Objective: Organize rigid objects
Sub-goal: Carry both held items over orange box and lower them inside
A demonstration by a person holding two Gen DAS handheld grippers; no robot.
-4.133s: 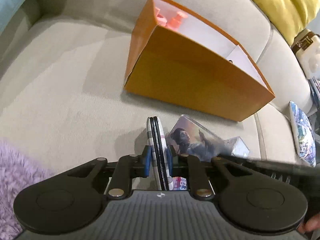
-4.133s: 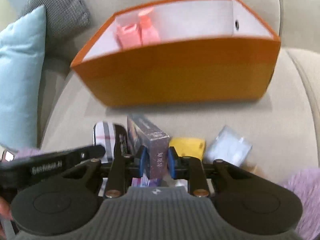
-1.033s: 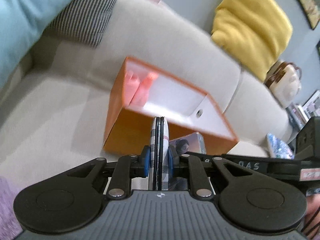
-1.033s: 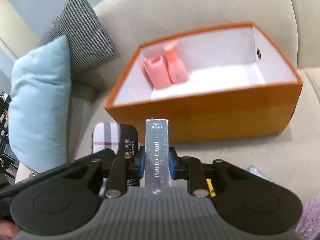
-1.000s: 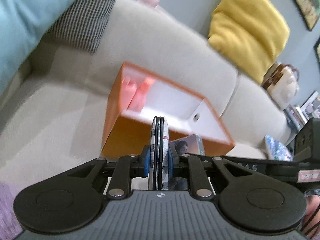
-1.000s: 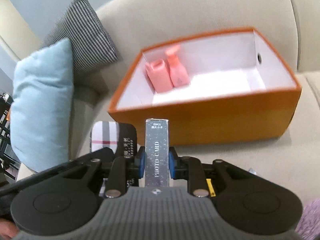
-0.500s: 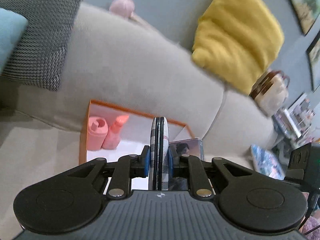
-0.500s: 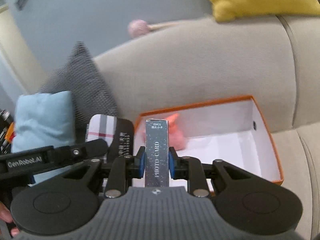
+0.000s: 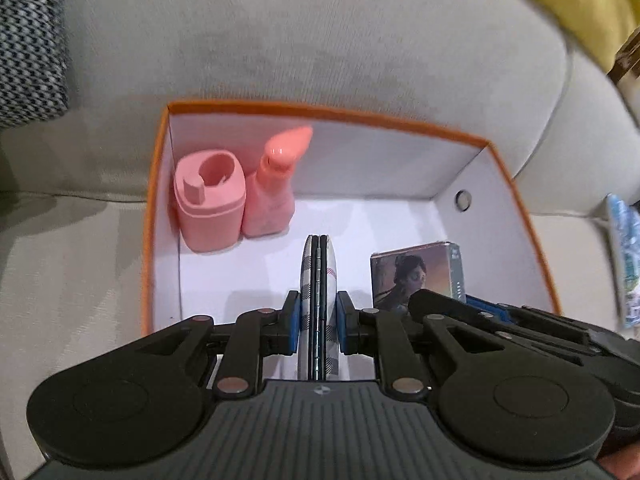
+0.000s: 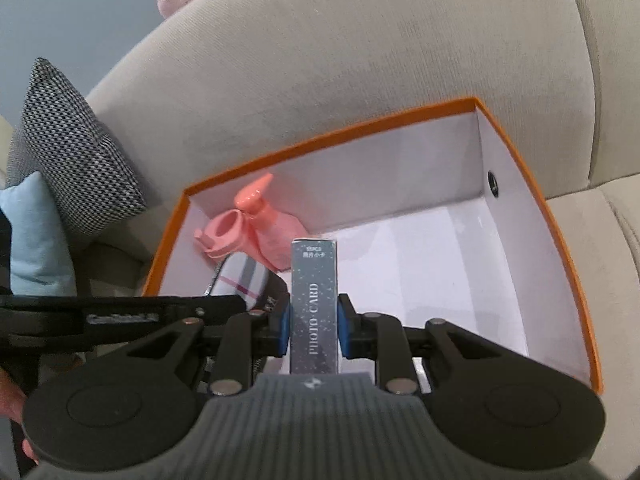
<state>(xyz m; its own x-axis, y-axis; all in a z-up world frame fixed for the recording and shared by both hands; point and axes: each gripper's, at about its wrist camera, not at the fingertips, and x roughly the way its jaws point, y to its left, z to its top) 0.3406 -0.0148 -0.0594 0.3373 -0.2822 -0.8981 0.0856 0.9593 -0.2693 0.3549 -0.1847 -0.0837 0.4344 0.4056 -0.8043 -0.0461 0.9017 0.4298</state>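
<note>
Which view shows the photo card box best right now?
The right wrist view: the photo card box stands centred in the right tool, its label readable. The left wrist view shows only its pictured face, partly behind the right tool.

Two bottles stand side by side in the box's far left corner.
</note>
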